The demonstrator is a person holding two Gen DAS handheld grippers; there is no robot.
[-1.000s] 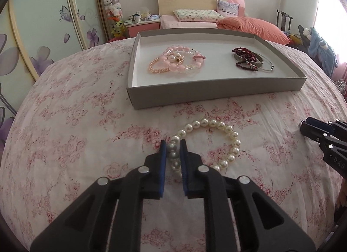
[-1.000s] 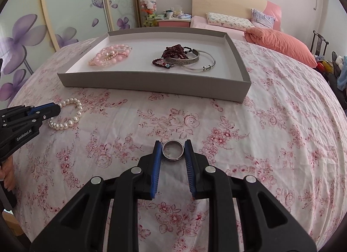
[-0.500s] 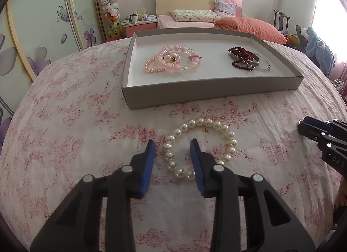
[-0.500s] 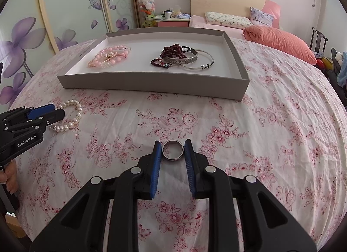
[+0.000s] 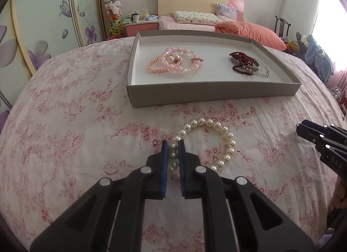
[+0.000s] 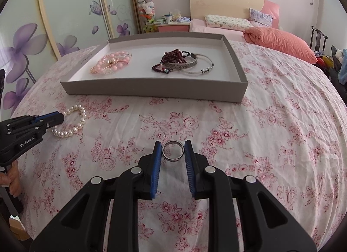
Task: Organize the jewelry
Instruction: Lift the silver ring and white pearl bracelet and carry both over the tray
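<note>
My left hand-held gripper (image 5: 172, 147) is clamped on the white pearl bracelet (image 5: 207, 141), low centre of frame on the floral bedspread (image 5: 65, 132). I'd lift slowly toward the grey cardboard tray (image 5: 212, 91). My right hand-held gripper (image 6: 172, 151) brackets the silver metal ring (image 6: 172, 151); whether it's squeezing I cannot tell.

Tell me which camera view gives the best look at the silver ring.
The right wrist view. There the silver ring sits centred between the right tool's blue pads, its whole band visible against the floral bedspread. The left wrist view shows none of it: only the right tool's tip enters at the edge, and no ring is visible.
</note>
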